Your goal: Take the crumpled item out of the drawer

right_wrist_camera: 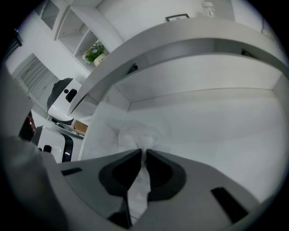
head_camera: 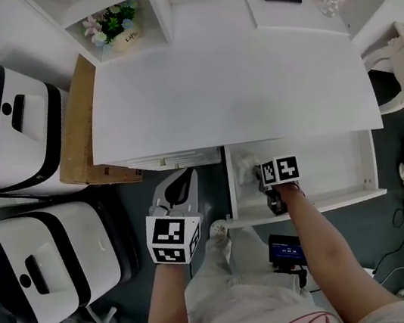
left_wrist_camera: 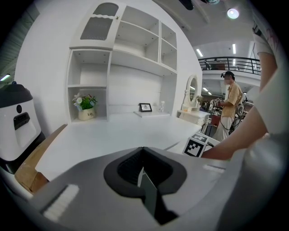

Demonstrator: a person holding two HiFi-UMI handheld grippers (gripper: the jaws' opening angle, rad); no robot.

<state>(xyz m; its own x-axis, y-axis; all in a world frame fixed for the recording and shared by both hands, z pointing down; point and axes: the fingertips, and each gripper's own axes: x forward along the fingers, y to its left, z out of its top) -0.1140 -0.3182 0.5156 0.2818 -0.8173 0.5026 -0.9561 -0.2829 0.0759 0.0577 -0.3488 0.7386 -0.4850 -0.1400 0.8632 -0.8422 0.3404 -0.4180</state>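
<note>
Forearms fill the near edge of the head view, one behind each gripper. Beyond them the drawer (head_camera: 309,208) stands pulled out from under the white surface (head_camera: 229,91), and the crumpled item (head_camera: 246,166) sits in its far-left corner, close to the left wall.

My right gripper (right_wrist_camera: 143,153) is the one at work. It points steeply down into that corner, and its jaws are pinched nearly together with a fold of the white crumpled item (right_wrist_camera: 137,135) caught between them. The rest of the bundle bulges just past the tips. It is a bunched lump, so I read no clear long axis.

My left gripper (left_wrist_camera: 143,151) hangs outside the drawer, to its left and nearer, with its jaws together on nothing.

What matters next, I judge, is the overhang. The surface's edge runs just above and beyond the item, so the lift should come up and towards the near side.
</note>
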